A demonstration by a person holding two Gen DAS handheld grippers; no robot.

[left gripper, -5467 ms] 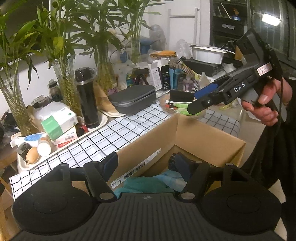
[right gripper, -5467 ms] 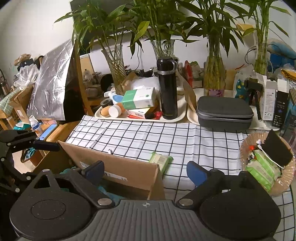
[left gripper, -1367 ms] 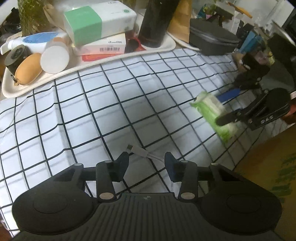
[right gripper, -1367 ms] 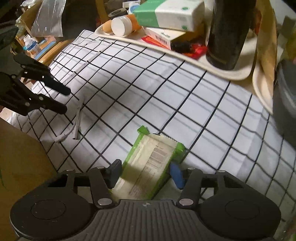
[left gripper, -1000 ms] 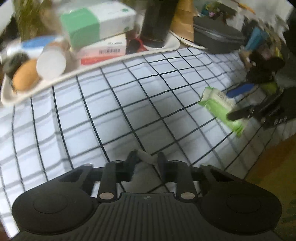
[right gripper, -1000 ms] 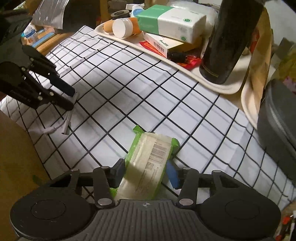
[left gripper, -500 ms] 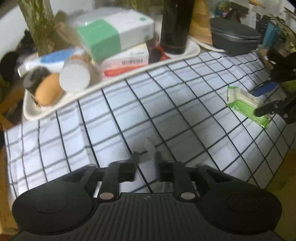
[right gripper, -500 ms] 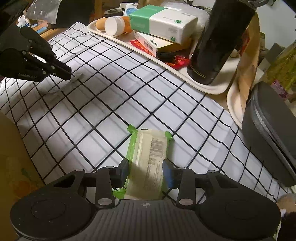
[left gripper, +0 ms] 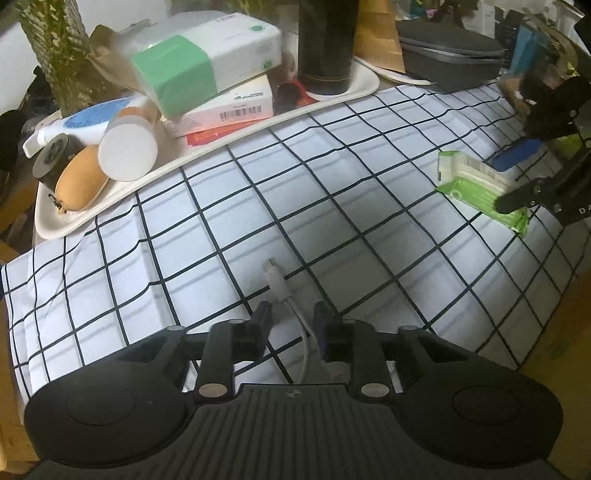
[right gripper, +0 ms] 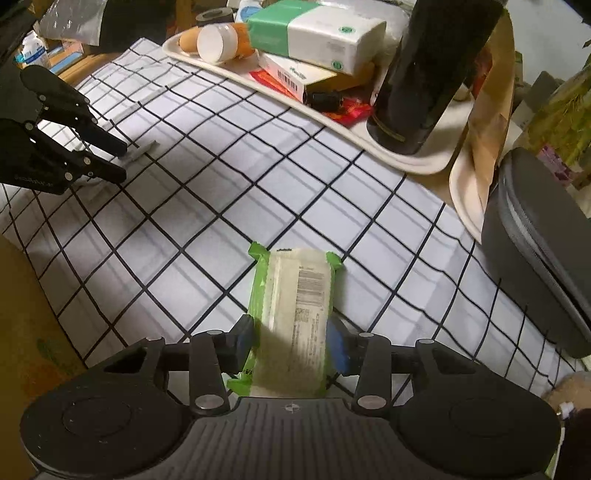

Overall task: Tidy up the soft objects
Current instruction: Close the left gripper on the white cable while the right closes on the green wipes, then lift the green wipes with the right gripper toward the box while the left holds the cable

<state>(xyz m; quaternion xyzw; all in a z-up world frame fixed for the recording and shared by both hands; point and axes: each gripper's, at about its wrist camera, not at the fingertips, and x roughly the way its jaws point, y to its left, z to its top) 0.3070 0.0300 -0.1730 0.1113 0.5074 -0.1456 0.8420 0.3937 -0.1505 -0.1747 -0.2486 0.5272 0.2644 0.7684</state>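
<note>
The left gripper [left gripper: 291, 315] had just been narrowing around a white cable [left gripper: 282, 295] that ran between its fingers, though whether the pads pinched it could not be told. The right gripper [right gripper: 291, 341] squeezed a green pack of wipes [right gripper: 295, 310] by its long sides. Both things lay on a white tablecloth [left gripper: 351, 229] with a black grid. Behind stood a cream tray [right gripper: 413, 162] bearing a tissue pack [right gripper: 317, 33] and a black flask [right gripper: 432, 74], beside a grey case [right gripper: 539, 258].
</note>
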